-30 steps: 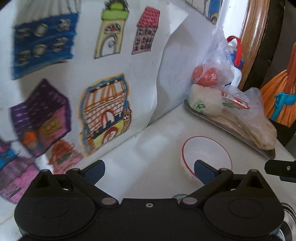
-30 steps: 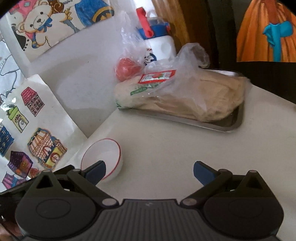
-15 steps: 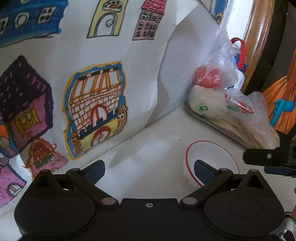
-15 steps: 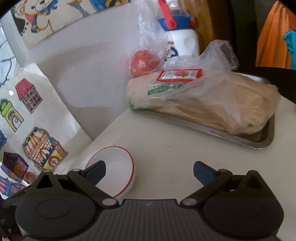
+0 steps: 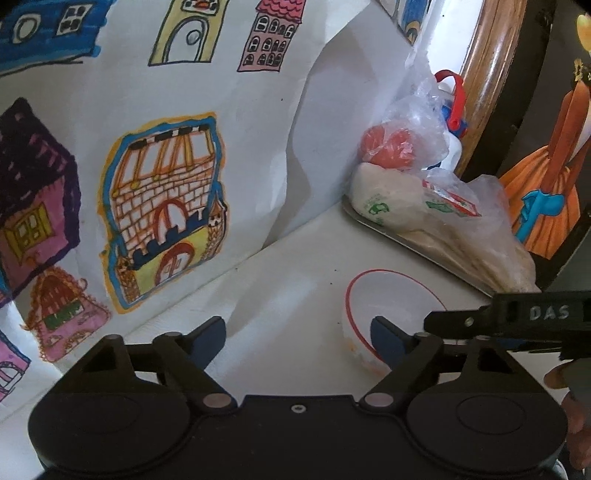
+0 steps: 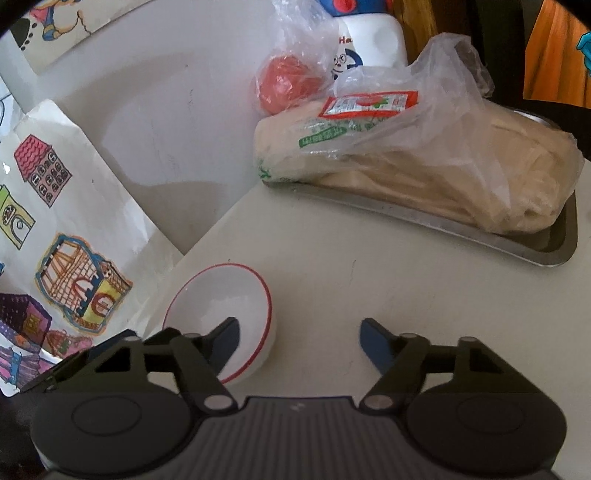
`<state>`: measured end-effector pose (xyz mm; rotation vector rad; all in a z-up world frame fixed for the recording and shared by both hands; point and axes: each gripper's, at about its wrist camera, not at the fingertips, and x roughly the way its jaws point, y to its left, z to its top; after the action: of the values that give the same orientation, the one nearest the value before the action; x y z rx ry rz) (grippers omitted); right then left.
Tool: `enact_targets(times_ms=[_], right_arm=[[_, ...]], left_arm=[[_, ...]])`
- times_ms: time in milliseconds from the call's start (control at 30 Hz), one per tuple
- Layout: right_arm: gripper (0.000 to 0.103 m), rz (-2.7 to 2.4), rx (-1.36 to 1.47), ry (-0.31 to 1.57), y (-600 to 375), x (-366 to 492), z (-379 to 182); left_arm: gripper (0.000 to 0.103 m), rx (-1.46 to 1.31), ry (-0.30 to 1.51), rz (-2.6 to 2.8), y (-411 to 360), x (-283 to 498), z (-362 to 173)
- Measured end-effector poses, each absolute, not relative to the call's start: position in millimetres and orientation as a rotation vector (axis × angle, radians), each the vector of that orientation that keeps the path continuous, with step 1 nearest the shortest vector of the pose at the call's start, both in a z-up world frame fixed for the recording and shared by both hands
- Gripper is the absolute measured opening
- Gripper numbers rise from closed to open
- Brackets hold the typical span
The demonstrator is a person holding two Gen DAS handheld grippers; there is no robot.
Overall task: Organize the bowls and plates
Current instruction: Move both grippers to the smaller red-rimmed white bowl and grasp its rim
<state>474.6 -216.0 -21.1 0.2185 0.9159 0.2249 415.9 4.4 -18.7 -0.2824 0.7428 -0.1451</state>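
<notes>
- A small white bowl with a red rim (image 6: 221,314) sat upright on the white counter (image 6: 369,288), near the corner where the counter met the wall.
- In the left wrist view the same bowl (image 5: 388,306) lay to the right of centre, just in front of the left gripper (image 5: 297,334).
- The left gripper's fingers (image 5: 210,332) stood well apart and had just been closing a little; only bare counter lay between them, and they held nothing.
- Its right finger overlapped the bowl's near side in that view; whether it touched the bowl could not be told.
- The right gripper (image 6: 299,338) was also partly spread, its jaws having just been closing, with nothing gripped.
- Its left finger (image 6: 225,339) hung over the inside of the bowl while the other stood over bare counter, so the bowl's right rim lay between the two fingers; no pad was seen pressing on it.
- The right gripper's black body (image 5: 517,317) reached in from the right edge of the left wrist view, beside the bowl.
- Behind the bowl a metal tray (image 6: 517,247) carried a plastic bag of flatbread (image 6: 424,166).
- A bagged red item (image 6: 284,85) and a white bottle (image 6: 369,33) stood behind the tray, against the wall.
- A sheet of coloured house drawings (image 5: 159,203) leaned on the wall to the left of the bowl.
</notes>
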Motion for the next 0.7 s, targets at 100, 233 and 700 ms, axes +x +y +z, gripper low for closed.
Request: enact_targets(times_ms=[100, 233, 700], right_arm=[[0.060, 0.232, 0.215, 0.922, -215, 474, -21], [0.053, 0.245, 0.213, 0.921, -213, 473, -21], [0.021, 0.307, 0.228, 0.914, -207, 471, -20]], left_arm=[[0.079, -0.297, 0.746, -0.165, 5, 417, -19], [0.074, -0.302, 0.743, -0.180, 5, 416, -19], [0.035, -0.361, 0.731, -0.292, 4, 417, -20]])
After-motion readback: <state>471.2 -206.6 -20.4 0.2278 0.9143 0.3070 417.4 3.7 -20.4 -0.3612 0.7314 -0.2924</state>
